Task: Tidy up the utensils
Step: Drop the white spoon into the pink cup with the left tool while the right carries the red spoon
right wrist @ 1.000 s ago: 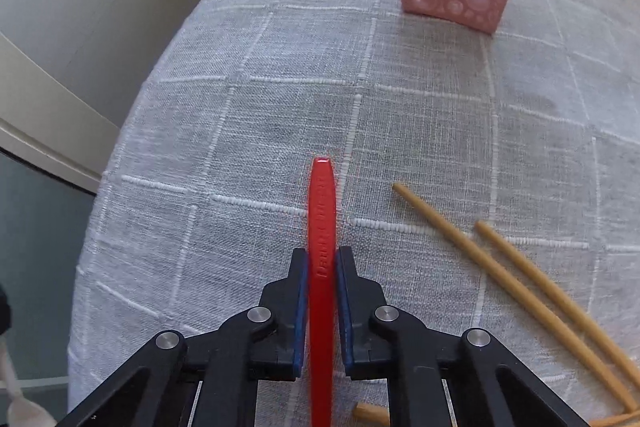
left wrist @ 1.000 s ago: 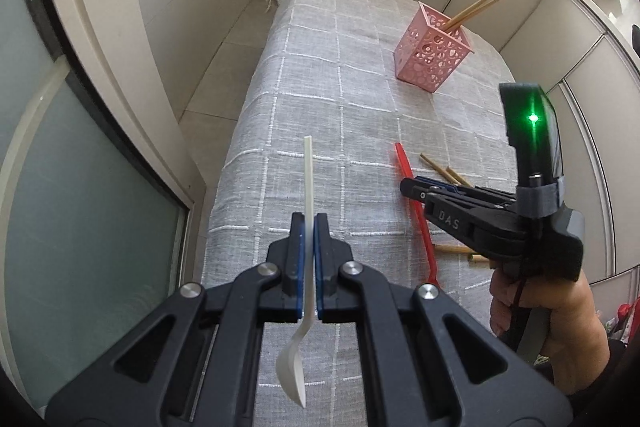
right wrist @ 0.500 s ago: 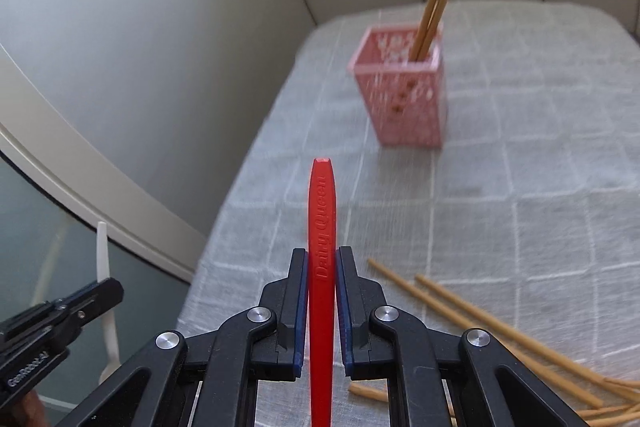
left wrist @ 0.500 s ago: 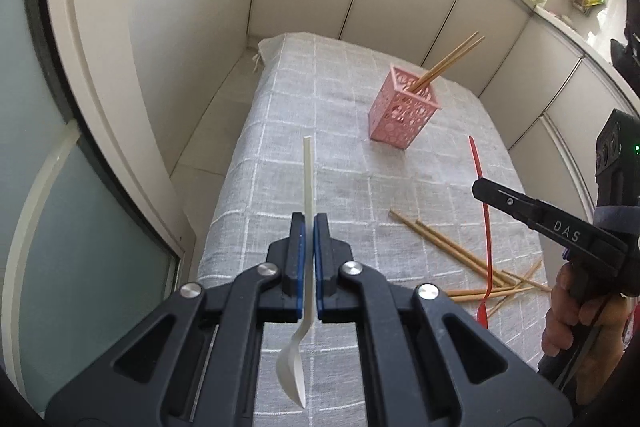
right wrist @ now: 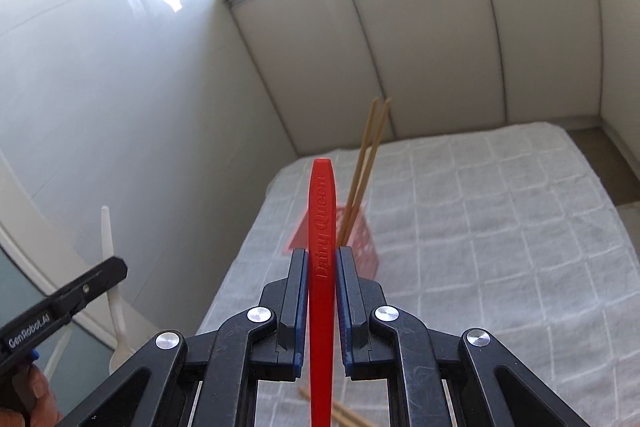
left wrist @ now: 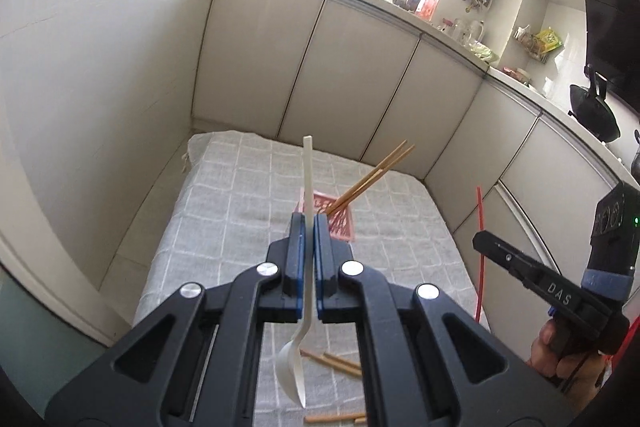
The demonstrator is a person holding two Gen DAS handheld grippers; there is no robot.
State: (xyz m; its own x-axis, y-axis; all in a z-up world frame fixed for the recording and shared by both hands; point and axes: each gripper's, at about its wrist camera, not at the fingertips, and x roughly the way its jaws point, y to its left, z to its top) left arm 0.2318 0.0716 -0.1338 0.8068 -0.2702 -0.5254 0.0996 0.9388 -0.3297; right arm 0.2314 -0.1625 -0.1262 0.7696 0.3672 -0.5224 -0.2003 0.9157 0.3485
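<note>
So the left gripper [left wrist: 307, 223] is clamped tight on a thin white plastic spoon [left wrist: 307, 179], handle forward and bowl hanging back, while the right gripper [right wrist: 322, 255] pinches a flat red spoon [right wrist: 322, 211] handle-forward, both up over the checked cloth [right wrist: 500, 227] near the pink perforated basket [left wrist: 344, 227] holding two wooden chopsticks [left wrist: 372, 175].

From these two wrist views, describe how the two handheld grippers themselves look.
Both are matte black scissor-linkage frames with silver rivets and blue pads on the inner faces of the fingers. The left gripper reads "GenRobot.AI" along its side in the right wrist view. The right gripper carries "DAS" lettering, a blue-grey collar and a black box with a green light. No sleeves show.
</note>
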